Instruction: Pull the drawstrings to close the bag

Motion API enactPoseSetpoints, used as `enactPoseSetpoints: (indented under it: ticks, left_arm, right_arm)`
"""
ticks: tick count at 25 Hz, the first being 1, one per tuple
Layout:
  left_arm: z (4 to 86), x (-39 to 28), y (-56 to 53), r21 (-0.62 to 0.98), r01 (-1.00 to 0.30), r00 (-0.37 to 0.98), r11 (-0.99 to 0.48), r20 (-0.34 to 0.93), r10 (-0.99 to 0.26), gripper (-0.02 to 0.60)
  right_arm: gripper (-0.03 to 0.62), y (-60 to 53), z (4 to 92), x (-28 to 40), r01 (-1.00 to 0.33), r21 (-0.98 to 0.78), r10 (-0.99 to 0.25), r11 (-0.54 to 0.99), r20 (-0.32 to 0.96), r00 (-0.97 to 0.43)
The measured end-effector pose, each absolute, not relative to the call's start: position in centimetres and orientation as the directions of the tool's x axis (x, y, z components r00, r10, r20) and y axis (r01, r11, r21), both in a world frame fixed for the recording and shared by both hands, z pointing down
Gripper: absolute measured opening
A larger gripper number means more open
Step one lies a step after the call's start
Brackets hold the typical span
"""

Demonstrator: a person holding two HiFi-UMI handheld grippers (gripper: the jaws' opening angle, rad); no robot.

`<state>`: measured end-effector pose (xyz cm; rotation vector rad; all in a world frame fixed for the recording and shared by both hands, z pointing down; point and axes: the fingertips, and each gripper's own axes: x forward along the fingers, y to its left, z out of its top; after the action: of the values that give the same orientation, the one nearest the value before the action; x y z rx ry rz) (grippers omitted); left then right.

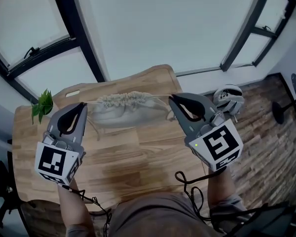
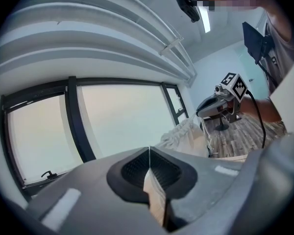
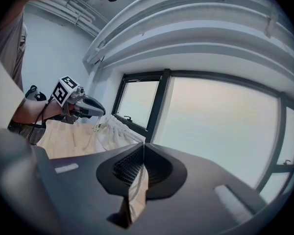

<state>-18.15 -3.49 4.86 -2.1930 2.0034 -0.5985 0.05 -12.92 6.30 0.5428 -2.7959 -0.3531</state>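
Two cords carry everything here, so the hold on them matters most. Above the left end of the wooden table [image 1: 138, 154] lies a green leafy sprig [image 1: 42, 105]. Just inward, over the table's left half, the left gripper [image 1: 83, 105] has its ribbed black pads pressed together on the left drawstring [image 1: 92, 102], a thin pale cord that runs taut toward the middle.

Over the table's far edge, at its centre, the bag [image 1: 123, 111] is slung between the two cords and seems to hang clear of the wood. It is cream woven cloth, its mouth puckered into tight ruffles and its body sagging below. It looks light, soft and limp, with no stiffness of its own, so it should follow the cords and swing easily. The cord is the only sensible place to grip, and being thin and smooth it could slide through the pads if they ease.

Over the table's right half, the right drawstring [image 1: 163, 100] leads to the right gripper [image 1: 170, 99], jaws likewise clamped on it. Past the table's right edge sits a rounded white object [image 1: 229, 98]
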Motion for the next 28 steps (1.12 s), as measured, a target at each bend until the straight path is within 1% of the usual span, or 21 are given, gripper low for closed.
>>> enactPoseSetpoints:
  ticks: [12, 28]
  left_arm:
    - [4.28, -17.74, -2.95, -0.358, -0.928, 0.035, -0.106, 0.199, -0.979, 0.006]
    - [4.48, -17.81, -3.04, -0.350, -0.931, 0.031, -0.103, 0.207, -0.978, 0.006]
  right_arm:
    - [0.035, -12.81, 5.91, 0.20, -0.334, 0.302, -0.403, 0.893, 0.203, -0.893]
    - [0.035, -13.09, 6.30, 0.01, -0.327, 0.299, -0.398, 0.897, 0.221, -0.890]
